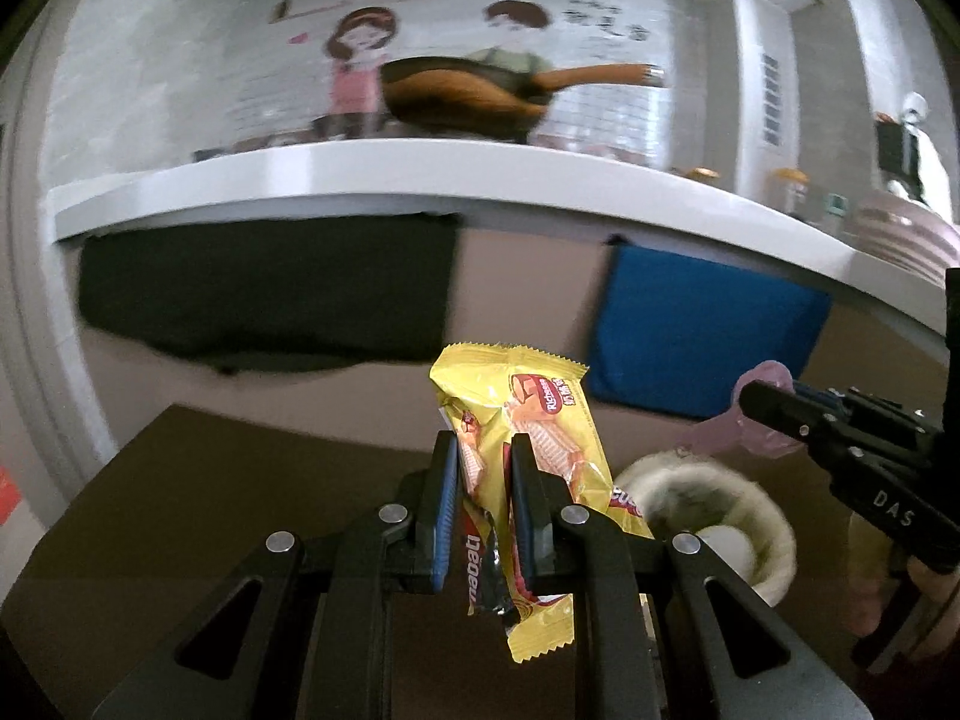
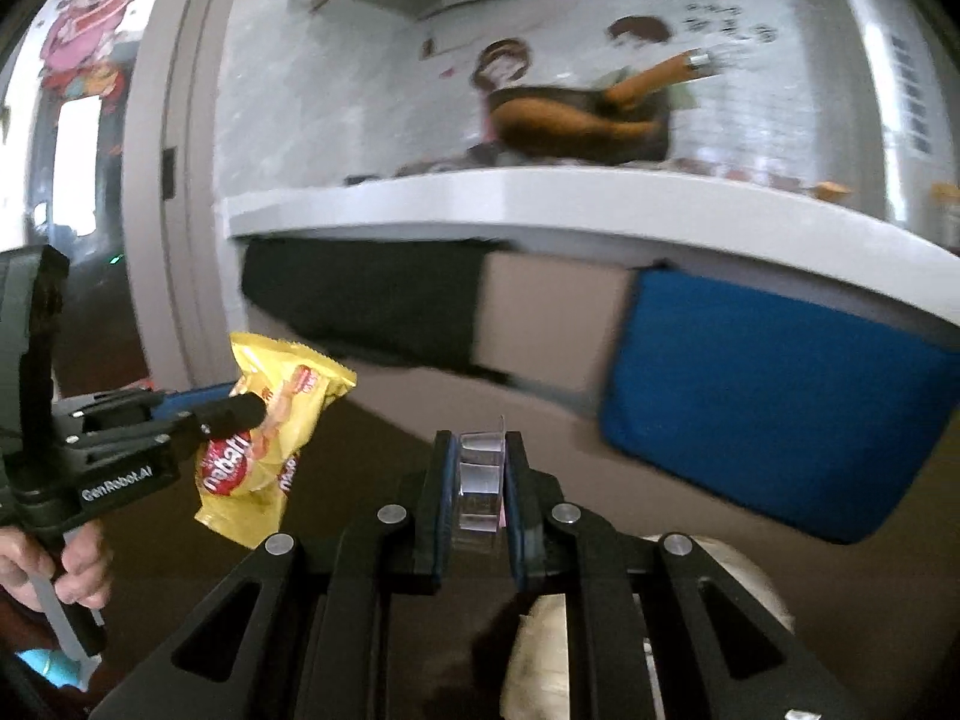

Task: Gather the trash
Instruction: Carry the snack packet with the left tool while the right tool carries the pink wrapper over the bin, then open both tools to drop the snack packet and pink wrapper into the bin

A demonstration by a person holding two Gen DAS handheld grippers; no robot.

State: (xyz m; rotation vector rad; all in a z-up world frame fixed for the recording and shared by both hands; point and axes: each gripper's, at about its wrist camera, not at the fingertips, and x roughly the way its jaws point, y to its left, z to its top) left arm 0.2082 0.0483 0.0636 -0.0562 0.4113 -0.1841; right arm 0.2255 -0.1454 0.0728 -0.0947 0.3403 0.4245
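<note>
Left gripper [image 1: 485,450] is clamping yellow snack wrappers [image 1: 516,414], right gripper [image 2: 477,456] is pinching a clear plastic piece [image 2: 480,468], both being carried above the near cream bin [image 1: 708,510] for dropping.

Open air lies ahead toward 12 o'clock; a long white countertop [image 1: 420,180] bars the way higher up, and a cream round bin [image 1: 708,516], somewhat blurred, sits at 4 o'clock.

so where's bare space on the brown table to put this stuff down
Bare brown table lies left of the left gripper, out to the far edge facing the black cushion. Crowded to the right: the cream bowl sits under the right gripper. Both grippers are full: yellow wrappers, clear plastic piece.
</note>
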